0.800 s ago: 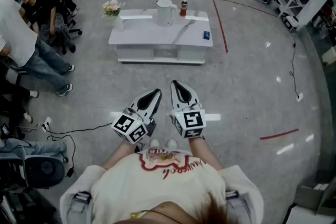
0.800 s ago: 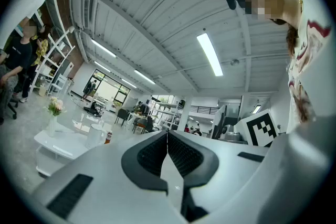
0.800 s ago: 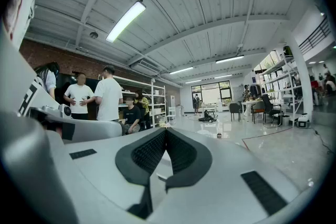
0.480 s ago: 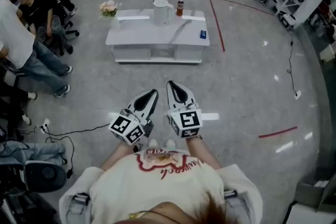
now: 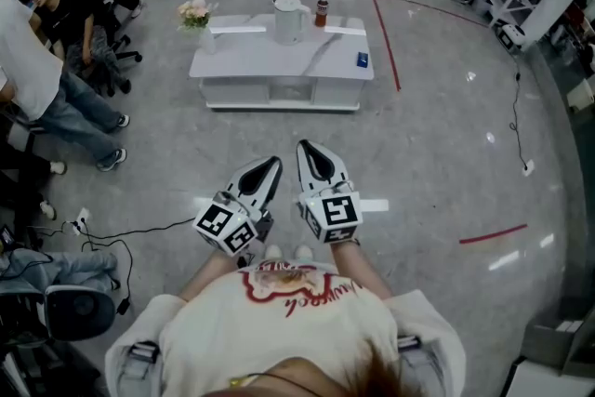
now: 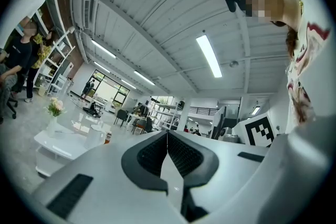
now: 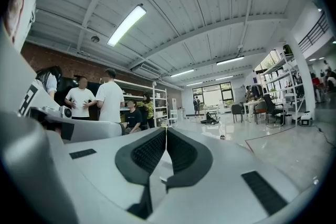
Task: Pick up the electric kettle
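Note:
The white electric kettle (image 5: 290,19) stands upright at the back of a low white table (image 5: 279,60), far ahead of me across the floor. Seen from the left gripper view, the kettle (image 6: 94,137) is small and distant on that table (image 6: 58,145). My left gripper (image 5: 270,167) and right gripper (image 5: 310,151) are held side by side close to my body, pointing toward the table. Both are shut with nothing between their jaws, as the left gripper (image 6: 167,134) and right gripper (image 7: 166,129) show in their own views.
A brown bottle (image 5: 323,11) stands right of the kettle, a flower vase (image 5: 193,14) sits at the table's left end, and a small blue item (image 5: 362,59) lies at its right. People sit and stand at the left (image 5: 37,60). Cables (image 5: 102,237) trail on the floor; red tape lines (image 5: 389,46) mark it.
The table and kettle sit slightly higher and further left in the head view than at first. Both grippers keep the same pose, shut.

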A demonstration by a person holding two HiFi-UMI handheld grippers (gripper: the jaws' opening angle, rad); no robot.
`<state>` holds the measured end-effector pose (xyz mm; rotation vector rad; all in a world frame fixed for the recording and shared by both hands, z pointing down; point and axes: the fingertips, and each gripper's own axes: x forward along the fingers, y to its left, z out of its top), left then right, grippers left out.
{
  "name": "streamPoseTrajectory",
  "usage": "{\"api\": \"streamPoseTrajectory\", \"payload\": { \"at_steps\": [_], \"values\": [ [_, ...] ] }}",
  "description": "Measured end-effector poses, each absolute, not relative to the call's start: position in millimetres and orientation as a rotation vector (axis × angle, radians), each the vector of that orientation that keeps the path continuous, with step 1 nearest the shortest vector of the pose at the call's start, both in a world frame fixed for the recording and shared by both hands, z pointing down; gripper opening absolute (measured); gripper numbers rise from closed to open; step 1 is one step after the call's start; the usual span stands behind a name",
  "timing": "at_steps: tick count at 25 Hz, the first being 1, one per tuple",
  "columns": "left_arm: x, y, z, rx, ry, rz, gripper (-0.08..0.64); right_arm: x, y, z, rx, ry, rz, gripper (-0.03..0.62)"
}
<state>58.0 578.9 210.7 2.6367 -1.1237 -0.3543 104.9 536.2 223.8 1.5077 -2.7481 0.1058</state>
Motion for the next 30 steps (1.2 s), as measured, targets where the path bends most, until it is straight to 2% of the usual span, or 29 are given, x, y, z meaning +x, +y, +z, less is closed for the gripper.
{"api": "streamPoseTrajectory", "payload": {
  "at_steps": [17,30],
  "values": [
    [8.6,547.2,229.7,2.62,-1.081,-0.353,0.012,60.0,514.7,227.4,1.578,-2.697,0.029,0.017],
    [17.9,426.5,231.9,2.625,-1.122,-0.376,0.012,67.2,389.2,238.8,1.529,-2.707,0.004,0.017]
  ]
}}
